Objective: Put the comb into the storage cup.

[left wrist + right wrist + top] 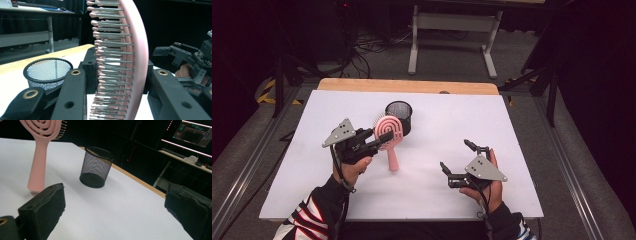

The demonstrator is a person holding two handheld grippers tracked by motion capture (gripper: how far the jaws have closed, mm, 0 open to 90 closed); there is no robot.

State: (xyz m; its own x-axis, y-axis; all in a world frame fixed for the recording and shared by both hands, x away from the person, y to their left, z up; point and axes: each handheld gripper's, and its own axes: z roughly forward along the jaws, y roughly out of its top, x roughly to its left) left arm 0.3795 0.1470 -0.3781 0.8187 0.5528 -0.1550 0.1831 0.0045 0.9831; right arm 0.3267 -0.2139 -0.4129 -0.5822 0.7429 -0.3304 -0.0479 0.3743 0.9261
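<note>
A pink hairbrush stands upright with my left gripper shut on its round head. Its handle points down, the end at or just above the white tabletop. In the left gripper view the brush head is clamped between the jaws, bristles facing left, with my left gripper around it. A black mesh cup stands just behind the brush, also seen as the mesh cup. My right gripper rests open at the right front, holding nothing. From my right gripper, the hairbrush and cup lie ahead.
The white board lies on a wooden table whose far edge shows beyond it. A grey desk frame and cables are on the floor behind. A lit monitor sits far right in the right gripper view.
</note>
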